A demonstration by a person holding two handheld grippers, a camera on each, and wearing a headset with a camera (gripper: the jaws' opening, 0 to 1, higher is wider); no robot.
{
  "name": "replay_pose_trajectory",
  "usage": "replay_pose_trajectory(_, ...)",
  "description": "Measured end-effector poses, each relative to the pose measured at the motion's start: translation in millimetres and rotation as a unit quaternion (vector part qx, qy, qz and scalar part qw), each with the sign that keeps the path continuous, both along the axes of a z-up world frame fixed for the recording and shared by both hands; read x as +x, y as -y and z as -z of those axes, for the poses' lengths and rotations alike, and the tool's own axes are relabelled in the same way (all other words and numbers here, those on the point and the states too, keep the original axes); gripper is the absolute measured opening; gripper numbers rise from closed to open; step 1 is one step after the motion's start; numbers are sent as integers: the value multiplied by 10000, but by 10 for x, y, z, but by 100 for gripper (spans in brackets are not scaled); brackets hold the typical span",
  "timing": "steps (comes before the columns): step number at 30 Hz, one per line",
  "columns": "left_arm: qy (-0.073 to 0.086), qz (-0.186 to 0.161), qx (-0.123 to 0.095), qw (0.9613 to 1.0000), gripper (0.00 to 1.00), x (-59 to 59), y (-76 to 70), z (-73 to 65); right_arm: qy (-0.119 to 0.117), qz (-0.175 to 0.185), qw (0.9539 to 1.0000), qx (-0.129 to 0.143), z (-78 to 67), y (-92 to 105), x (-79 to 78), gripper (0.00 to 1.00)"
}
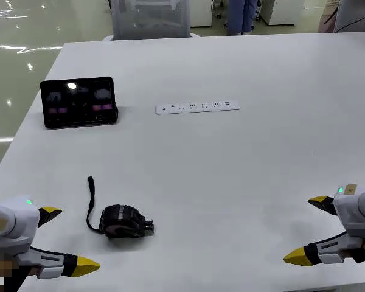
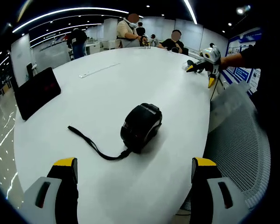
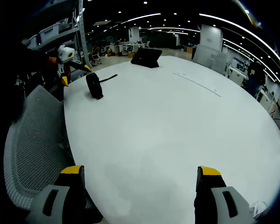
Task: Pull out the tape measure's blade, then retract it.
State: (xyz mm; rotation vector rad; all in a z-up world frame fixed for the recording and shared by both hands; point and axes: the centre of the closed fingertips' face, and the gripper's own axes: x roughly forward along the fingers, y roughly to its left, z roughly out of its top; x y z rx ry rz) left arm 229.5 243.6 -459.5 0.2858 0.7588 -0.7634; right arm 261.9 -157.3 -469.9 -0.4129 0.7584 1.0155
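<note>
Left gripper point(image 1: 70, 238): jaws apart, empty, just beside tape.
Right gripper point(image 1: 304, 229): jaws apart, empty, well apart from tape.
Tape point(image 1: 123, 221): on table point(image 1: 231, 170), front left, blade in, strap point(image 1: 90, 201) trailing left.
Risk: case likely slides or tips if blade pulled before body is pinned; small tab, pinch may slip.
Far: tablet point(image 1: 79, 101), power strip point(image 1: 197, 107).

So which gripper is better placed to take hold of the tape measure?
Left. The left gripper is open right beside the tape measure, which lies straight ahead of its jaws. The right gripper, also open, is across the table.
</note>
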Motion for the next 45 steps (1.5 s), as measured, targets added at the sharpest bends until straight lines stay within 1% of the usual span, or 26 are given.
replay_pose_trajectory(2, 1, 39, 54, 10000, 99, 19, 16, -11, 36, -128, 9998, 128, -30, -73, 19, 99)
replay_pose_trajectory(3, 4, 57, 46, 10000, 99, 29, 29, -24, 83, -153, 9998, 133, -38, -91, 32, 99)
replay_pose_trajectory(5, 13, 124, 7, 9999, 99, 52, 67, -49, 49, -170, 9998, 107, -25, -117, 66, 99)
replay_pose_trajectory(8, -1, 228, 76, 9997, 99, 89, 89, -36, 74, -222, 9997, 107, -13, -162, 108, 99)
replay_pose_trajectory(10, -47, 293, 99, 9995, 99, 102, 116, -36, 82, -268, 9995, 114, -19, -200, 123, 99)
replay_pose_trajectory(11, -41, 336, 90, 9994, 99, 107, 137, -48, 99, -288, 9995, 128, -27, -216, 132, 99)
replay_pose_trajectory(13, 36, 500, 95, 9987, 99, 128, 187, -72, 108, -346, 9992, 164, -45, -263, 151, 99)
replay_pose_trajectory(15, 46, 682, 225, 9974, 99, 138, 215, -74, 140, -383, 9990, 164, -61, -304, 174, 99)
replay_pose_trajectory(17, 99, 841, 326, 9959, 99, 157, 238, -87, 162, -440, 9988, 154, -66, -338, 197, 99)
replay_pose_trajectory(19, 112, 932, 360, 9949, 99, 175, 262, -100, 168, -484, 9986, 141, -73, -368, 207, 99)
replay_pose_trajectory(21, 136, 1066, 401, 9934, 99, 201, 293, -111, 173, -553, 9982, 130, -89, -415, 204, 99)
replay_pose_trajectory(22, 111, 1135, 421, 9926, 99, 207, 311, -111, 185, -600, 9980, 109, -94, -439, 202, 99)
replay_pose_trajectory(24, 132, 1279, 518, 9903, 99, 231, 334, -110, 212, -661, 9975, 104, -95, -473, 210, 99)
replay_pose_trajectory(30, 68, 1519, 596, 9866, 99, 262, 420, -106, 231, -816, 9963, 134, -127, -564, 229, 99)
replay_pose_trajectory(32, 73, 1653, 688, 9838, 98, 258, 441, -88, 204, -849, 9960, 191, -141, -630, 217, 99)
replay_pose_trajectory(34, 97, 1804, 802, 9803, 96, 252, 451, -68, 188, -890, 9957, 197, -140, -673, 212, 99)
replay_pose_trajectory(35, 92, 1897, 896, 9777, 95, 248, 453, -44, 140, -940, 9953, 208, -135, -704, 198, 99)
replay_pose_trajectory(37, 51, 2030, 968, 9744, 94, 234, 485, -17, 143, -1004, 9947, 175, -117, -736, 200, 99)
replay_pose_trajectory(40, -1, 2139, 1004, 9717, 94, 234, 527, 6, 122, -1083, 9939, 143, -97, -783, 200, 99)
replay_pose_trajectory(41, -8, 2148, 1020, 9713, 94, 242, 537, 18, 121, -1094, 9938, 158, -100, -806, 198, 99)
replay_pose_trajectory(42, -21, 2191, 1058, 9700, 94, 251, 546, 34, 121, -1131, 9933, 190, -105, -844, 194, 99)
replay_pose_trajectory(45, -71, 2268, 1059, 9681, 94, 271, 576, 60, 117, -1161, 9929, 212, -100, -914, 202, 99)
